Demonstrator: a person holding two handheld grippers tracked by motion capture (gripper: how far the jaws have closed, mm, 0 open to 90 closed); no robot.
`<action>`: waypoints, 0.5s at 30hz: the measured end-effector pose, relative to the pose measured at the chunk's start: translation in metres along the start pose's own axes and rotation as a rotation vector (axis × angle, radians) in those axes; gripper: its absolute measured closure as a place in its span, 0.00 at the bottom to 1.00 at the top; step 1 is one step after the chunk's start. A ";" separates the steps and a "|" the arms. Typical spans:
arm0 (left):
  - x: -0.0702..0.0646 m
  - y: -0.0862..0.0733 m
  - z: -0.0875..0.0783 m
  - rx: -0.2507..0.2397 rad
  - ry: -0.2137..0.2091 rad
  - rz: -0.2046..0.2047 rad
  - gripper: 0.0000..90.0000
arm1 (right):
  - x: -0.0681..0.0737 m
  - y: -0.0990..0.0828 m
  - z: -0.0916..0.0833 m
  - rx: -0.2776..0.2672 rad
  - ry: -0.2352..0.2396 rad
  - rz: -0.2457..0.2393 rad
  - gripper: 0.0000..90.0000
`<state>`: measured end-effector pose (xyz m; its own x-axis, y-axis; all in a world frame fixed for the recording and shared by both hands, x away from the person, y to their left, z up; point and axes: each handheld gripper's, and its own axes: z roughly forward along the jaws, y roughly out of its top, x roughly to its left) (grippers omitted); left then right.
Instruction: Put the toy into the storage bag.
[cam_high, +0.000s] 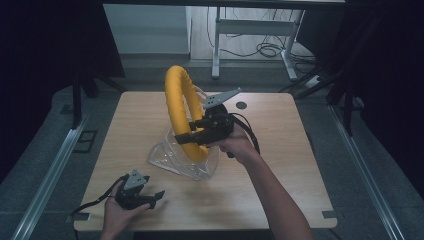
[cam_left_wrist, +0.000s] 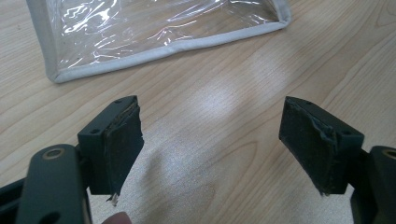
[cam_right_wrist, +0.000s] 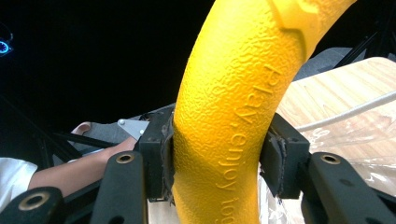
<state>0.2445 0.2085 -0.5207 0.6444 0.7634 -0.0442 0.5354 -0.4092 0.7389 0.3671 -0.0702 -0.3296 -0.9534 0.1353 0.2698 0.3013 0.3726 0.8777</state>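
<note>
Gripping the yellow ring (cam_high: 178, 107) upright, right gripper (cam_high: 192, 134) is halfway bagging it into the clear pouch (cam_high: 172, 157); left gripper (cam_high: 150, 198) is idling wide open, empty.

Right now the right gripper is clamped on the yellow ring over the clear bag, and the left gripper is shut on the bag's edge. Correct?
Not quite. The left gripper is open over bare table, apart from the clear bag, as the left gripper view shows. The right gripper does clamp the yellow ring.
</note>
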 end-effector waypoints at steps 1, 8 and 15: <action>0.000 0.000 0.000 0.000 0.000 0.000 0.24 | -0.001 -0.002 0.001 0.003 0.001 0.000 0.57; 0.000 0.000 0.000 0.001 0.001 0.001 0.24 | -0.002 -0.006 0.004 0.014 0.007 0.005 0.57; 0.000 0.000 0.001 0.002 -0.001 0.001 0.24 | -0.005 -0.015 0.010 0.035 0.023 0.016 0.57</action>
<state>0.2448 0.2080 -0.5215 0.6452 0.7628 -0.0441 0.5360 -0.4107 0.7376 0.3673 -0.0674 -0.3477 -0.9485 0.1205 0.2928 0.3163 0.4024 0.8591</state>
